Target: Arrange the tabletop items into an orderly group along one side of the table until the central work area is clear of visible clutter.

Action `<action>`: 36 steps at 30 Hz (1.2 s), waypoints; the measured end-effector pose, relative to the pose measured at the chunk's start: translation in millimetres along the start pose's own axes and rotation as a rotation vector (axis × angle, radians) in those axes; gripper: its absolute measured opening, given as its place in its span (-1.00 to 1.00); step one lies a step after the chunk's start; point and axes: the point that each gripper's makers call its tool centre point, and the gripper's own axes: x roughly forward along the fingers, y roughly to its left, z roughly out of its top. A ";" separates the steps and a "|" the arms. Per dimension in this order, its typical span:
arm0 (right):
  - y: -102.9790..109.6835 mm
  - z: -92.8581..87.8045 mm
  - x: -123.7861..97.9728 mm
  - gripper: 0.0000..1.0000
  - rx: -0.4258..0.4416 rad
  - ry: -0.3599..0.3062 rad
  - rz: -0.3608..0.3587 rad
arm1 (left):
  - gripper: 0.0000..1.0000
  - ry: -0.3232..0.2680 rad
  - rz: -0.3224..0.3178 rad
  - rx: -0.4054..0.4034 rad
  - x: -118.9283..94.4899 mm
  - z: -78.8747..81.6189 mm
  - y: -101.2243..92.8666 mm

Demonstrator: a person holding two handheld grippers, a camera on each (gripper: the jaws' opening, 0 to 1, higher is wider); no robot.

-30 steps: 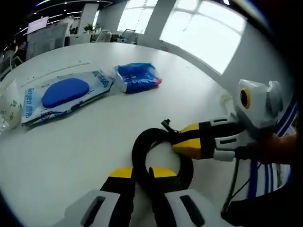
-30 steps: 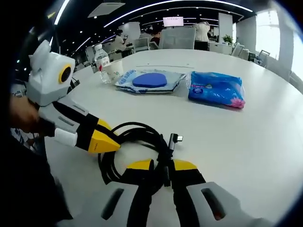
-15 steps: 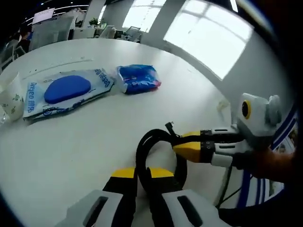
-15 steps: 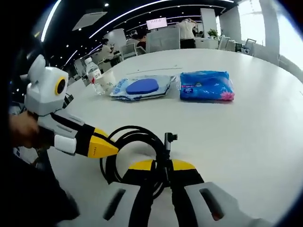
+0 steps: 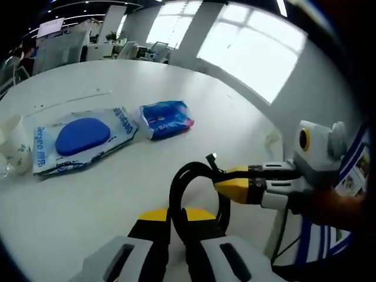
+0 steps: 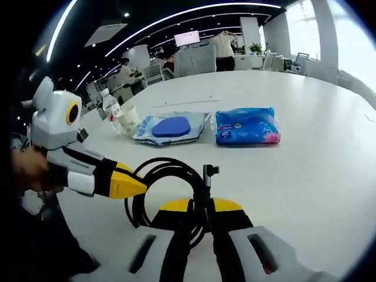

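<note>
At the near edge of the white table (image 6: 305,176), a coiled black cable (image 6: 167,176) is pinched from both sides: the right gripper (image 6: 200,207) is pressed together on the strand by its plug, the left gripper (image 5: 177,216) on the loop's opposite side. The cable is glossy, thick and round. Well beyond it lie a flat wipes pack (image 6: 170,127) with a blue oval lid and a crinkly blue packet (image 6: 247,126), side by side. Past them stand a paper cup (image 6: 127,117) and a clear bottle (image 6: 109,109).

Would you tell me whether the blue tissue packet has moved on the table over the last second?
No. The blue tissue packet still lies right beside the wipes pack; only the camera shifted.
</note>
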 end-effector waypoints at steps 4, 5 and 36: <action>-1.7 10.7 4.0 -0.86 0.001 -0.008 -0.001 | -0.90 -0.012 0.001 0.000 0.7 10.6 3.5; -2.3 13.0 6.2 -0.86 -0.002 -0.008 0.000 | -0.90 -0.014 0.002 0.001 1.4 13.6 5.1; -16.6 31.9 42.3 -0.85 -0.023 0.012 -0.062 | -0.90 0.029 0.024 0.015 39.7 39.0 39.3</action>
